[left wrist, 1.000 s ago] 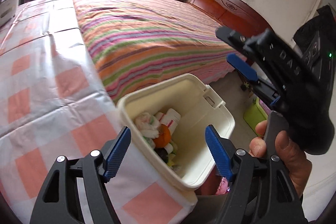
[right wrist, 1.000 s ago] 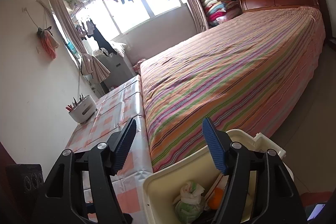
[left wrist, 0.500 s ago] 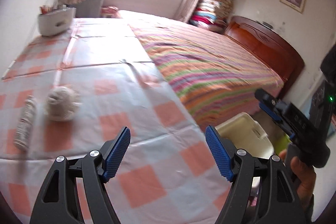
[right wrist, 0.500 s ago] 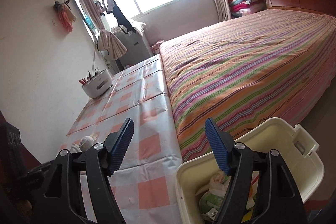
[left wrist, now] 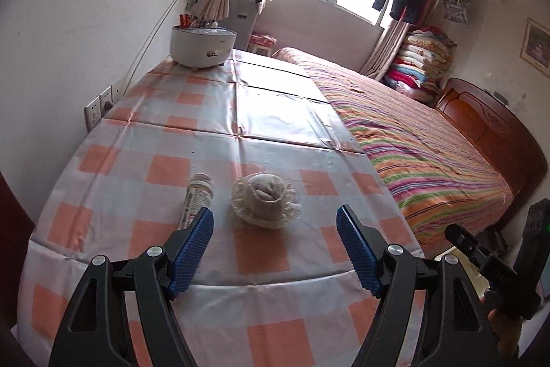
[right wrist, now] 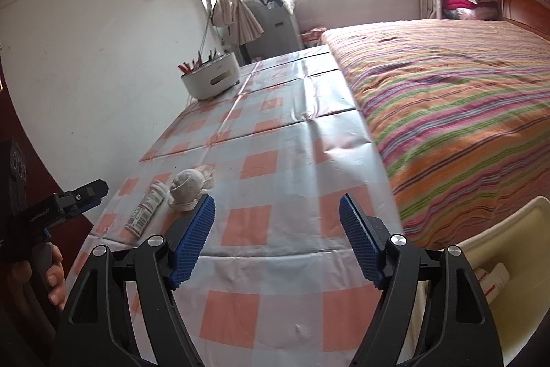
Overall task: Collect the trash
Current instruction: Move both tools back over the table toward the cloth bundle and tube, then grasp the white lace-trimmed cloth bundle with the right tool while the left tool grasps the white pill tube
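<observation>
Left gripper [left wrist: 275,241] fingers wide apart, nothing between them, over the checked counter [left wrist: 165,167]. Crumpled paper wad [left wrist: 266,200] lies just past the fingertips; small bottle [left wrist: 196,198] on its side, just left of the wad. Right gripper [right wrist: 276,234] fingers opening, empty, right of the wad. Cream bin [right wrist: 495,260] at counter's right edge, beside the bed [right wrist: 457,112].

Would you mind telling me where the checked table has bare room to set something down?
Free: the wide stretch between the crumpled wad and the white holder, and the strip along the bed. Crowded: the near-left part, where the small bottle lies beside the wad.
</observation>
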Motion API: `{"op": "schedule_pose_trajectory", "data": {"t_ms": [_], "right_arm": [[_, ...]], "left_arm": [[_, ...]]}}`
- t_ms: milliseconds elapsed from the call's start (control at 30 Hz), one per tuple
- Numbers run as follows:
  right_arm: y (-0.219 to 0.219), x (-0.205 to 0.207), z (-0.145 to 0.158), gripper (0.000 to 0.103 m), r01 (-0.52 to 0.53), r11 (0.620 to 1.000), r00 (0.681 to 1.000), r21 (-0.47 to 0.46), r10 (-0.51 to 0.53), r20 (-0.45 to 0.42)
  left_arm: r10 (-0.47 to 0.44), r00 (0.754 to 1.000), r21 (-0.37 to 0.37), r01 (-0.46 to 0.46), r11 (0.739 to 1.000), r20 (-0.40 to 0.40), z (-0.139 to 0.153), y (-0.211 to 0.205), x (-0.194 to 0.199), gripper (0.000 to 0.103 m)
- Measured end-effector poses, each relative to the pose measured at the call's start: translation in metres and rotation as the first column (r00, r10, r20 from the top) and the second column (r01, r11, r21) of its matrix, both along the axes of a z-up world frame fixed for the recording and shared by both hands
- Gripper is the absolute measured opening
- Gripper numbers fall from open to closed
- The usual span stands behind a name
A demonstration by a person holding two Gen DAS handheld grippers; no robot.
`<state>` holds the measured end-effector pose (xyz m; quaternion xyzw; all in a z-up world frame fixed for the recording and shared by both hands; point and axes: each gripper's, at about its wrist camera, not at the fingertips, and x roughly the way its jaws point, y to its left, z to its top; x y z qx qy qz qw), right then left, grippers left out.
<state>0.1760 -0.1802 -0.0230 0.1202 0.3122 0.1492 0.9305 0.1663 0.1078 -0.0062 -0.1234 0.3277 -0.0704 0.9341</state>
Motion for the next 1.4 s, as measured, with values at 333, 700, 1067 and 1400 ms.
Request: {"op": "schedule_pose_trajectory", "data": {"t_ms": [333, 700, 1067, 1400], "right_arm": [[0.099, 0.054, -0.001, 0.074, -0.223, 0.971, 0.974, -0.082, 0.219, -0.055], [0.174, 0.106, -0.02, 0.074, -0.357, 0.901, 0.934, -0.246, 0.337, -0.121], [0.212, 0.127, -0.04, 0.052, -0.435, 0.839, 0.9, -0.328, 0.394, -0.186], [0.199, 0.131, -0.034, 0.043, -0.427, 0.853, 0.904, -0.3, 0.389, -0.18]], "left_arm": [[0.078, 0.996, -0.02, -0.079, 0.997, -0.029, -0.004, 0.038, -0.003, 0.072], [0.144, 0.986, -0.008, -0.145, 0.989, -0.079, -0.015, 0.07, -0.011, 0.072], [0.167, 0.979, -0.017, -0.17, 0.985, -0.116, -0.019, 0.084, -0.008, 0.072], [0.162, 0.977, -0.004, -0.164, 0.986, -0.137, -0.023, 0.079, -0.004, 0.072]]}}
